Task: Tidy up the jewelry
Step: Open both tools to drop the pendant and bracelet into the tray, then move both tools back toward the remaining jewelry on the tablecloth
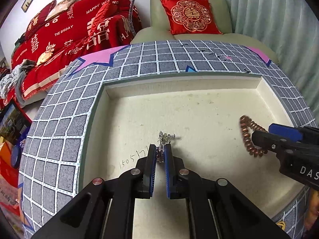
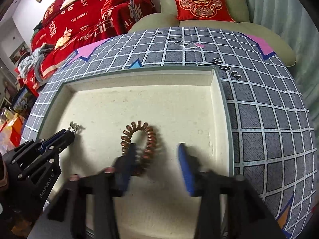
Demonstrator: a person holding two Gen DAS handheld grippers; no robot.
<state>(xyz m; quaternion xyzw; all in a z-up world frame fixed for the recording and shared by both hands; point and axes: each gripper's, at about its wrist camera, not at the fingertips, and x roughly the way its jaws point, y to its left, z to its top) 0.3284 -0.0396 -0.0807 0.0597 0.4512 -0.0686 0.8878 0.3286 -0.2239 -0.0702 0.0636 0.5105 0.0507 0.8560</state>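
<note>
A shallow cream tray (image 1: 199,107) lies on a grey checked cloth. My left gripper (image 1: 160,149) is shut on a small silver earring (image 1: 164,137) whose chain and stud stick out past the fingertips, low over the tray floor. It also shows in the right wrist view (image 2: 69,132) with the earring (image 2: 74,126). A brown beaded bracelet (image 2: 139,139) lies on the tray floor. My right gripper (image 2: 157,149) is open and blurred; its left finger (image 2: 127,159) overlaps the bracelet. In the left wrist view the bracelet (image 1: 247,133) sits against the right gripper (image 1: 265,135).
The tray's raised walls (image 2: 219,99) run along its back and right sides. The checked cloth (image 2: 269,109) covers the table around it. Behind are a green armchair with a red cushion (image 1: 189,16) and a bed with red bedding (image 1: 65,31).
</note>
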